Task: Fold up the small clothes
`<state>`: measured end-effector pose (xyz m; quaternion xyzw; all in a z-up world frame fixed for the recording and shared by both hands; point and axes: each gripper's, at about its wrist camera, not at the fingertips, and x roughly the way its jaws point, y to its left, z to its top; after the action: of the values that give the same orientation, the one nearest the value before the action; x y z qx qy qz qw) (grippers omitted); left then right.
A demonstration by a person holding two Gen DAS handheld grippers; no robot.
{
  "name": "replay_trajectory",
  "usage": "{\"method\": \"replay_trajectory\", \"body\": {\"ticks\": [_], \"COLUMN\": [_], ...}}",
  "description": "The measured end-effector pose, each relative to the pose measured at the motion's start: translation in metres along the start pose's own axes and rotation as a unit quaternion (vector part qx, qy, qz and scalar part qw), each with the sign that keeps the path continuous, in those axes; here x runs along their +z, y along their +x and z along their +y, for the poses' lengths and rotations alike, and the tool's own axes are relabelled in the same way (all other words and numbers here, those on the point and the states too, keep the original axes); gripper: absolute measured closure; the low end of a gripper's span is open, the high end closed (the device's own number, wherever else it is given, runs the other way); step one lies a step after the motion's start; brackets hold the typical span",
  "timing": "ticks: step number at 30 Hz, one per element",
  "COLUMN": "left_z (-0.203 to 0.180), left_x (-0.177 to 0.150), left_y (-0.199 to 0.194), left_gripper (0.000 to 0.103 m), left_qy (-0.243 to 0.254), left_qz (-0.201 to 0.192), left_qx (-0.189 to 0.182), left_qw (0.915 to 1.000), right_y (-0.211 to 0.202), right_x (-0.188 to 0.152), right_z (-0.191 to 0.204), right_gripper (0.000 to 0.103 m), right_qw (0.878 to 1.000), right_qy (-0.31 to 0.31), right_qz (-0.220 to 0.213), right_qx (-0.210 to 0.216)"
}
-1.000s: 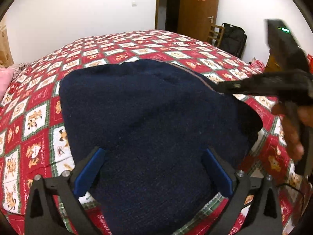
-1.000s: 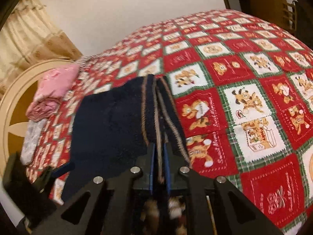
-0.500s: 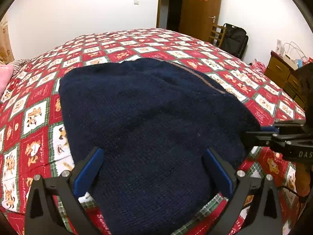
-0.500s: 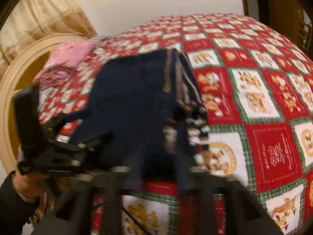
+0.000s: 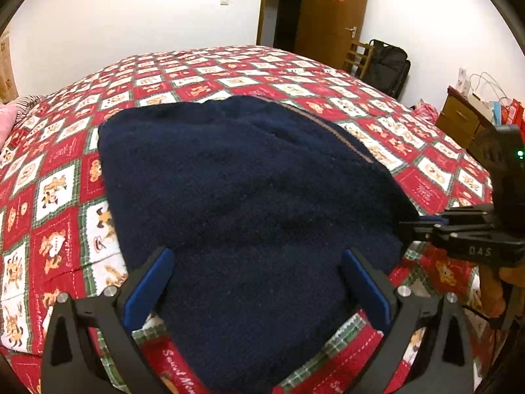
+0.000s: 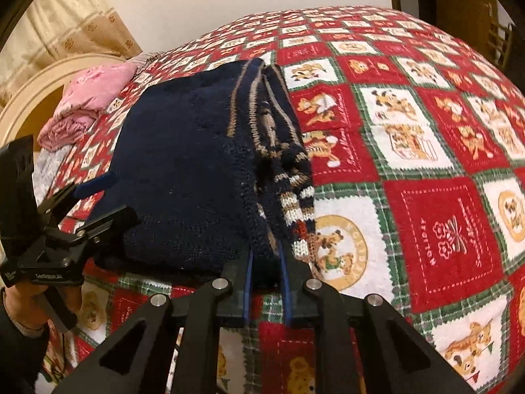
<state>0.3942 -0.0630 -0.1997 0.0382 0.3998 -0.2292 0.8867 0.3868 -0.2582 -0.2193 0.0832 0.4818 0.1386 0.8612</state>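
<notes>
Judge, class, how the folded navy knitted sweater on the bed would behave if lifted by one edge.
The navy sweater looks thick and soft, so it would probably sag and unfold. Its stacked striped layers could slide apart. The right gripper, jaws closing on that edge, probably will not slip on the coarse knit.

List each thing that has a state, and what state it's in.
Navy sweater: folded, flat on the bedspread.
Left tongs: open, over the sweater's near edge.
Right tongs: closing on the sweater's striped edge.
Pink clothes: folded, stacked.
Door: open.
</notes>
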Motion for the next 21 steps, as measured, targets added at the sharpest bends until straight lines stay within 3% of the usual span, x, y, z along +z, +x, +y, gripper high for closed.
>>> {"method": "replay_trajectory", "body": {"ticks": [5,7,9,10,12,16,18,21], "left_z": [0.001,0.004,0.010,0.013,0.020,0.031,0.030,0.030], "left_x": [-0.008,-0.011,-0.013,-0.012,-0.011,-0.015,-0.017,-0.022], "left_y": [-0.006,-0.019,-0.029,-0.031,-0.024,-0.003,-0.004,0.001], "left_gripper": [0.000,0.000,0.000,0.000,0.000,0.000,0.000,0.000], "left_qy": [0.014,0.010,0.004,0.001,-0.012,-0.039,-0.041,-0.042], "left_qz": [-0.003,-0.028,-0.054,-0.061,-0.051,-0.020,-0.022,-0.010], "left_qx": [0.002,-0.003,-0.002,0.004,-0.009,-0.021,-0.029,-0.035], "left_qw": [0.9999,0.9996,0.9985,0.9981,0.9986,0.9988,0.9985,0.9985], "right_y": [0.001,-0.010,-0.027,-0.038,-0.053,-0.042,-0.018,0.031], "right_x": [0.006,0.014,0.024,0.032,0.051,0.101,0.125,0.152], "right_z": [0.005,0.007,0.014,0.019,0.032,0.085,0.121,0.173], "right_gripper": [0.089,0.079,0.050,0.045,0.045,0.045,0.045,0.045], "right_qw": [1.000,0.999,0.999,0.998,0.996,0.991,0.984,0.977], "right_qy": [-0.015,-0.027,-0.052,-0.063,-0.074,-0.112,-0.141,-0.178], "right_qz": [0.015,0.015,0.000,-0.017,-0.045,-0.042,-0.027,0.006], "right_qx": [-0.002,0.012,-0.010,-0.018,-0.006,0.057,0.107,0.120]}}
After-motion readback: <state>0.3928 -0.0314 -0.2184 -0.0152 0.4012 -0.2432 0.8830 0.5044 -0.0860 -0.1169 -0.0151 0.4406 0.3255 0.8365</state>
